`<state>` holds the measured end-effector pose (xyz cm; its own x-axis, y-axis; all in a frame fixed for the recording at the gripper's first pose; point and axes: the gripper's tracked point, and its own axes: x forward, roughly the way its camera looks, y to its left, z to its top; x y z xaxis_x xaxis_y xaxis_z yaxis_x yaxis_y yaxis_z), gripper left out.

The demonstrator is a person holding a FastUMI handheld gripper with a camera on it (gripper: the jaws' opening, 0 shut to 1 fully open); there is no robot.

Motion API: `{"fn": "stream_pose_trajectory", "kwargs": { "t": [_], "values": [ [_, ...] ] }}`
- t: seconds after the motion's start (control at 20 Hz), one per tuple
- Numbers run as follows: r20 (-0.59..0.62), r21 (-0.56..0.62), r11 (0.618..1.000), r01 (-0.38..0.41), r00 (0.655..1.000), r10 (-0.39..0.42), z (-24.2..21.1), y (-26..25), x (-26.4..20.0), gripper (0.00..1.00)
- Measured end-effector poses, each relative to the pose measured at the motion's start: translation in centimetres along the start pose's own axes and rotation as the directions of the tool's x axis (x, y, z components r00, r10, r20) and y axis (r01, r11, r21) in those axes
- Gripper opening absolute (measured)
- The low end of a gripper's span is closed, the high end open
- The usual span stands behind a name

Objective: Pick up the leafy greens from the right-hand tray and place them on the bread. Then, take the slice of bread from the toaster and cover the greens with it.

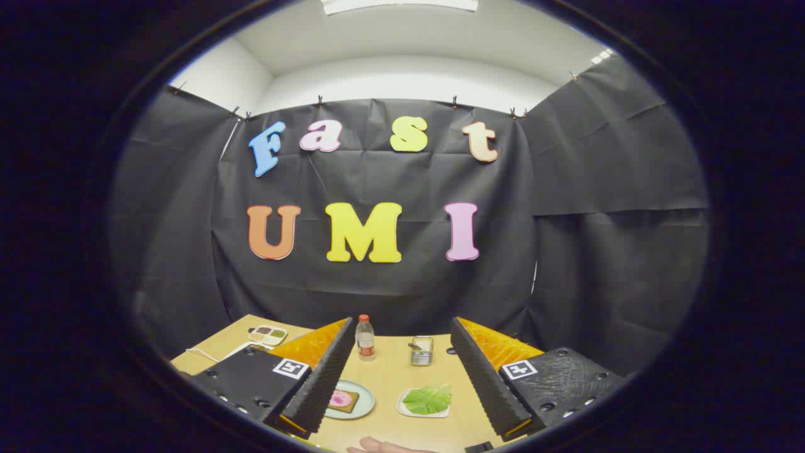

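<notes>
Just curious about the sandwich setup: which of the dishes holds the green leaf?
The white tray between the open fingers, right of the round plate carrying bread.

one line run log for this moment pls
tool open, holding nothing | leafy greens on right-hand tray | bread on plate | toaster beyond | stage: greens not yet picked

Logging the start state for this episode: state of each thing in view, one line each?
gripper: open, fingers spread wide, holding nothing
leafy greens: lying on the white tray, untouched
bread: on the round plate, pink topping on it, no greens yet
toaster: upright at the table's far side, contents too small to tell
bottle: upright, capped
hand: resting on the table's near edge
</notes>
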<state>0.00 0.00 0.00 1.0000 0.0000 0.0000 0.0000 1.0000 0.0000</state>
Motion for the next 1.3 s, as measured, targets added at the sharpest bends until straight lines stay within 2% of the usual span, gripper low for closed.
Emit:
{"fn": "stream_pose_trajectory", "kwargs": {
  "t": [0.4, 0.95, 1.3],
  "values": [
    [-0.023, 0.008, 1.0, 0.002, 1.0, -0.002, -0.3, -3.4, 0.7, 0.95],
    [-0.047, -0.015, 1.0, -0.009, 0.999, 0.009, -1.5, -4.4, 1.8, 0.96],
    [-0.125, -0.029, 1.0, 0.003, 0.992, -0.006, -5.8, -4.6, 4.6, 0.95]
  ]
}}
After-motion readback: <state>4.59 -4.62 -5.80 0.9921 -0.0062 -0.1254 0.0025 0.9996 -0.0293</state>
